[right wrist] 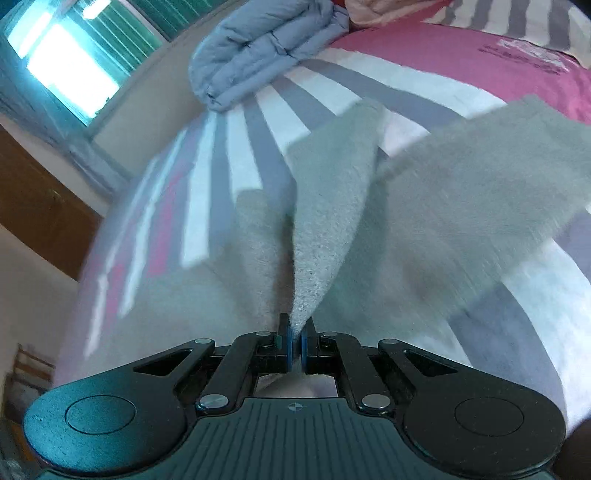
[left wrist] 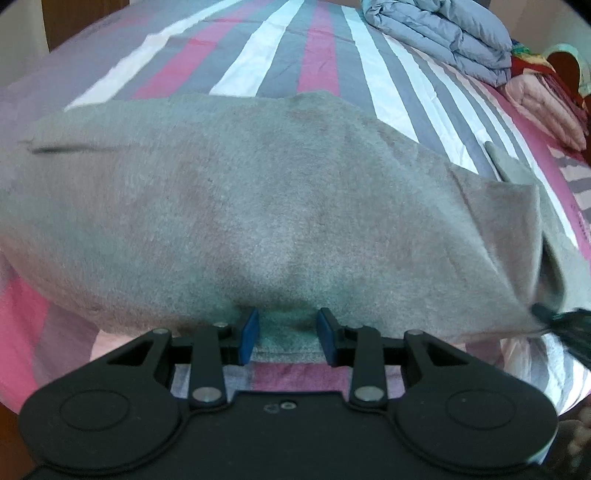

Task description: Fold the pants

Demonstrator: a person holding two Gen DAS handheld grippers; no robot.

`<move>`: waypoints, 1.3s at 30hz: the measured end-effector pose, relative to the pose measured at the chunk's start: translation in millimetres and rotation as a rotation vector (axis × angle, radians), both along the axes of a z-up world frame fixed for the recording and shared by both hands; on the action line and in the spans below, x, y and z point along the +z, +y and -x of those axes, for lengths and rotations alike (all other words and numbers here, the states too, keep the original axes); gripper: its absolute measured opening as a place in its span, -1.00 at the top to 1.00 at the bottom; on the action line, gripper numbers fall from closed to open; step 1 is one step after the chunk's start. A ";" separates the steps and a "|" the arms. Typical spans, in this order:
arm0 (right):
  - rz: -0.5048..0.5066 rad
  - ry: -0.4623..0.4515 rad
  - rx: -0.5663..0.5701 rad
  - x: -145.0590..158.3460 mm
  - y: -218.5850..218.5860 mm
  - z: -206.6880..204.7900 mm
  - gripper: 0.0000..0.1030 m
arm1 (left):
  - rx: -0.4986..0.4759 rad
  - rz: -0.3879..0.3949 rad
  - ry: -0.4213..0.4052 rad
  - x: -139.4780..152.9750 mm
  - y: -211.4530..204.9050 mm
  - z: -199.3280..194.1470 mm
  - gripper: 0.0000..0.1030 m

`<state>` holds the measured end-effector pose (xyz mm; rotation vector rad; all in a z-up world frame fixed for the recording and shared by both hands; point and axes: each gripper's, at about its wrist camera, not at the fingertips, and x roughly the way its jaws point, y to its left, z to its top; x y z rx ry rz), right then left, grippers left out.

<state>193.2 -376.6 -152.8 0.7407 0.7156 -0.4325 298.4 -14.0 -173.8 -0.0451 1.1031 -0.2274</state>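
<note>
On the striped bedsheet (left wrist: pixel 280 62), seen from the left wrist, the grey pants (left wrist: pixel 236 192) lie spread wide. The left gripper (left wrist: pixel 289 334) has its blue pads apart, the near edge of the cloth between them. A folded blue quilt (left wrist: pixel 443 33) sits well beyond.

From the right wrist, the right gripper (right wrist: pixel 295 347) is pinched tight on a raised fold of the pants (right wrist: pixel 325 221).

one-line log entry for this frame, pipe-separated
task: fold pants | left gripper: jaws open at edge of grey pants | right gripper: jaws shut on pants | surface: striped bedsheet
</note>
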 end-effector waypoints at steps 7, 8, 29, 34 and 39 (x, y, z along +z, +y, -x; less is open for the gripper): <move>0.063 0.014 0.058 9.4 -0.6 -4.0 0.57 | -0.100 -0.029 -0.075 31.2 -43.7 17.8 0.38; 0.100 0.006 0.068 15.9 -0.7 0.8 0.30 | -0.116 -0.026 -0.071 31.1 -52.9 17.0 0.38; 0.673 0.330 0.341 -24.0 -24.1 -152.0 0.29 | -0.149 -0.016 0.007 -5.2 -101.2 4.1 0.34; 0.534 0.172 0.228 4.1 -59.5 -114.4 0.93 | -0.156 -0.014 0.004 -6.0 -100.6 4.5 0.34; 0.275 -0.057 -0.046 27.2 -95.9 -8.2 0.93 | -0.161 -0.013 0.003 -5.9 -100.9 4.2 0.33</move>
